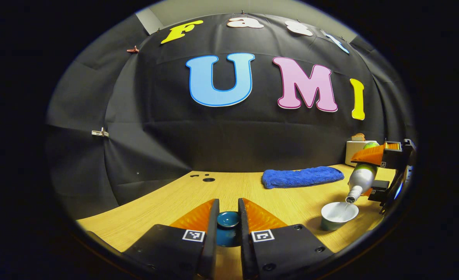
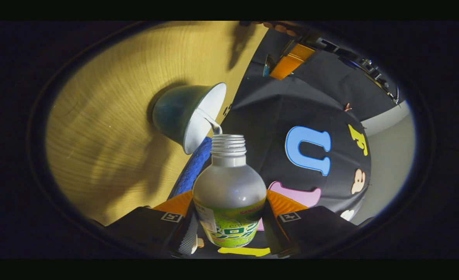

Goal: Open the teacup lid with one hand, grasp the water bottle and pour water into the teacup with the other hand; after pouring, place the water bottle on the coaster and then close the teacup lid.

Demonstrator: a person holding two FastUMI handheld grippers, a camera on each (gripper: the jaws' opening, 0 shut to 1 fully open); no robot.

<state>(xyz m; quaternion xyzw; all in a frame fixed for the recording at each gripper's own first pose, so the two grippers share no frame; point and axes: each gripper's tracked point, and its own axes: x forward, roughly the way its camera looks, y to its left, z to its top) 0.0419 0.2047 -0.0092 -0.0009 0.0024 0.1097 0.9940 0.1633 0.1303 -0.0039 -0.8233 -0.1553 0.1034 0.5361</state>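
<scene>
My left gripper (image 1: pixel 228 205) is shut on the teal teacup lid (image 1: pixel 228 220) and holds it just above the wooden table (image 1: pixel 198 194). To its right stands the open teacup (image 1: pixel 339 215), teal outside and white inside. My right gripper (image 1: pixel 384 171) is shut on the water bottle (image 1: pixel 361 179), which is tipped mouth-down over the cup. In the right gripper view the bottle (image 2: pixel 229 194) sits between the fingers of the right gripper (image 2: pixel 229 212). A thin stream of water (image 2: pixel 213 122) runs from its threaded neck into the teacup (image 2: pixel 186 114). The left gripper (image 2: pixel 291 58) shows farther off.
A folded blue towel (image 1: pixel 301 177) lies on the table behind the cup and also shows as the towel (image 2: pixel 194 165) past the bottle. A white box (image 1: pixel 355 149) stands at the back right corner. Small holes (image 1: pixel 208 179) mark the table's far left.
</scene>
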